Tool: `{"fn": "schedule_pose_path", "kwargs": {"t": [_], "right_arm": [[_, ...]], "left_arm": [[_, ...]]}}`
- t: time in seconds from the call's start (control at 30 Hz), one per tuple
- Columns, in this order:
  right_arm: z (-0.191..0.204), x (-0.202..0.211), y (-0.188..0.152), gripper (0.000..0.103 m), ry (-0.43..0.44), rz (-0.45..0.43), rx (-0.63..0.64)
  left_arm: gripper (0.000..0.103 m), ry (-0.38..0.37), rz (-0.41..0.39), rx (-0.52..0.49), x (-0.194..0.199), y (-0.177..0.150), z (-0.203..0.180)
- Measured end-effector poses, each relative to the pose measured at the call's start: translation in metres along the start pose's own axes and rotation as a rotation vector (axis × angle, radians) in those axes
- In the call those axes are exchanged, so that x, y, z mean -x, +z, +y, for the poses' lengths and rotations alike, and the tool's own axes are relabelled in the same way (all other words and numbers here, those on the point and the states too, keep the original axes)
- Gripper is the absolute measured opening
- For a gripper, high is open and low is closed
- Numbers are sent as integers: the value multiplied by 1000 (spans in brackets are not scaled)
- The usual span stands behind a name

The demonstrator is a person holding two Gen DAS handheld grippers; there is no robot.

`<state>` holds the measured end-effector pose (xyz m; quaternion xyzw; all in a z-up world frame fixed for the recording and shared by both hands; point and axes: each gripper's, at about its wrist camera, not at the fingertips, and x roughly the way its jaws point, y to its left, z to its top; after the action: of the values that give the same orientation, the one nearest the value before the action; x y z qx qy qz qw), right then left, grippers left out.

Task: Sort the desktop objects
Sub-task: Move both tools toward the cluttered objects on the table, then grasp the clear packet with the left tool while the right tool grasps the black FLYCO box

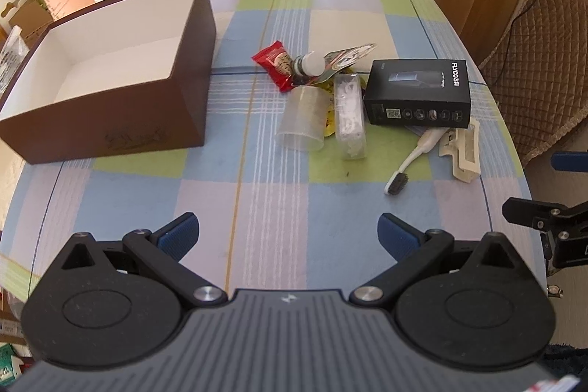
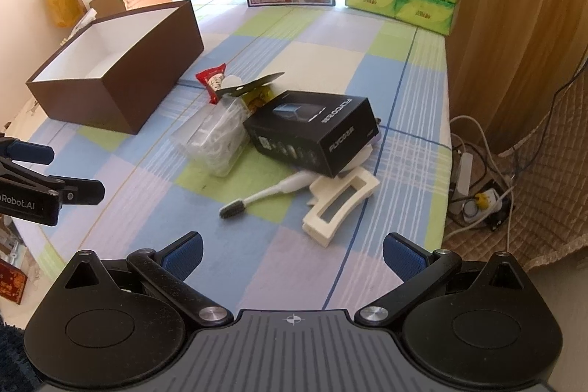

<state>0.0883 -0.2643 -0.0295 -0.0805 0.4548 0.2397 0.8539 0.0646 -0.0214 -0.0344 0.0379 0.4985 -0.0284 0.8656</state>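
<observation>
Both claws are spread wide with nothing in them, hovering over the near edge of the desk. Left claw faces the middle of the checked cloth; right claw sits further right, nearer the clutter.

The brown box with the white inside sits far left, open on top and looking empty from here.

Everything to sort is piled right of the box:
- black Flyco carton, resting tilted on other bits in the right wrist view
- white toothbrush, its handle going under the carton, bristles pointing near
- cream hair clip just beside the toothbrush
- clear cup lying on its side
- clear tub of white picks right next to the cup
- red snack packet and a small white-capped bottle at the far end
</observation>
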Motion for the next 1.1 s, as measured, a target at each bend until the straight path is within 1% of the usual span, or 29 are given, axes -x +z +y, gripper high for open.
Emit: {"fn": "schedule_pose_path", "kwargs": {"t": [0.3,0.57,0.97,1.1], "right_arm": [[-9,-11,14,101,-8,-22,23],[-20,-20,25,101,-18,-28,13],[-41,-48,36,101,9,-22,-9],[-48,-56,40,101,0,-34,0]], "left_arm": [[102,-30,-1,-41,-17,16,-7],[102,-52,-4,-73,-32,30,-13],[102,-88,2,-99,-61,52,-19],[99,-103,8,-111,-74,59,-22]]}}
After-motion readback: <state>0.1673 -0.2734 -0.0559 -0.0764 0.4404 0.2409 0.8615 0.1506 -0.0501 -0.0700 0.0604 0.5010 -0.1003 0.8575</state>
